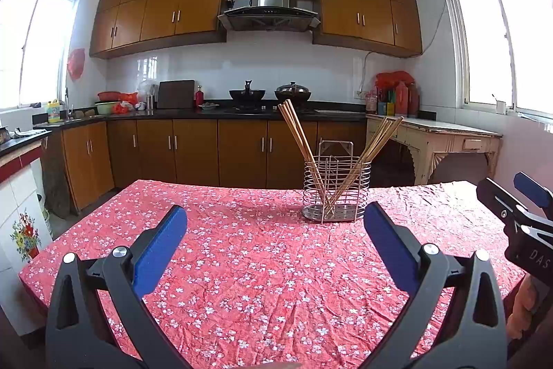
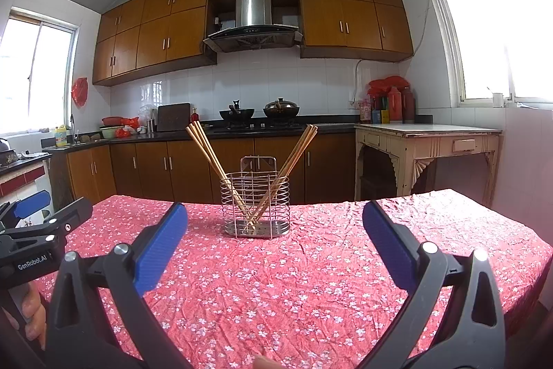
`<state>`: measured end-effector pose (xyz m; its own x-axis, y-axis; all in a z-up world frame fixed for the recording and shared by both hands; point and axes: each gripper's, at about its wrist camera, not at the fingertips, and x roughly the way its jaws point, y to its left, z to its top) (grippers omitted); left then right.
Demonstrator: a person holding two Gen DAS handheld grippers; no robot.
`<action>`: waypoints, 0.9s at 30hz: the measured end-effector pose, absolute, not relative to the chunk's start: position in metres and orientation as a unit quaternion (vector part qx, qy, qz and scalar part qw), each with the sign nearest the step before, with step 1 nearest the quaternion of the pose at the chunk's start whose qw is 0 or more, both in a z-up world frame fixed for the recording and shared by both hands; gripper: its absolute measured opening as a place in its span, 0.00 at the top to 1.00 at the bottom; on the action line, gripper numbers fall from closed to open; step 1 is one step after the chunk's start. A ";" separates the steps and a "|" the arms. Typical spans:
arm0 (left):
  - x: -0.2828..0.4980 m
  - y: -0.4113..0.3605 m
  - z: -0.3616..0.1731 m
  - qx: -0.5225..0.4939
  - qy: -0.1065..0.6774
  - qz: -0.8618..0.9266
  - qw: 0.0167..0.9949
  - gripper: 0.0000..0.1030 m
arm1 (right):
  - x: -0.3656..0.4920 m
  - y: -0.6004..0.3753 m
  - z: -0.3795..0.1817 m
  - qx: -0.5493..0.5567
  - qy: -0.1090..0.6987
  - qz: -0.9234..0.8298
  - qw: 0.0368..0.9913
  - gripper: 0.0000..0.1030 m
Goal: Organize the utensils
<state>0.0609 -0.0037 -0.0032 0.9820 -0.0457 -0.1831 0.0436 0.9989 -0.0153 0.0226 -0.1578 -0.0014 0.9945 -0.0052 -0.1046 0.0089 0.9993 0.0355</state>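
A wire utensil holder [image 1: 336,192] [image 2: 255,204] stands on the table with the red floral cloth [image 1: 242,265] [image 2: 311,282]. Several wooden chopsticks [image 1: 299,137] [image 2: 207,151] lean in it, one bunch to the left and one bunch [image 1: 380,137] [image 2: 297,151] to the right. My left gripper [image 1: 274,227] is open and empty, held above the cloth short of the holder. My right gripper [image 2: 274,227] is open and empty, also short of the holder. Each gripper shows at the edge of the other's view, the right one [image 1: 518,210] and the left one [image 2: 38,220].
Kitchen counters with wooden cabinets [image 1: 193,154] run along the far wall, with two woks [image 1: 269,92] on the stove. A cream side table [image 1: 442,140] [image 2: 425,144] stands at the right by the window. The table's far edge lies just behind the holder.
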 end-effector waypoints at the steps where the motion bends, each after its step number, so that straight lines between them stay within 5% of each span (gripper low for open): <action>1: 0.061 -0.004 -0.003 -0.006 0.092 -0.023 0.995 0.02 | 0.022 -0.157 -0.001 0.018 0.052 -0.004 0.998 0.04; 27: 0.059 -0.007 -0.003 -0.001 0.087 -0.014 0.996 0.02 | 0.021 -0.156 -0.002 0.019 0.051 -0.003 0.999 0.04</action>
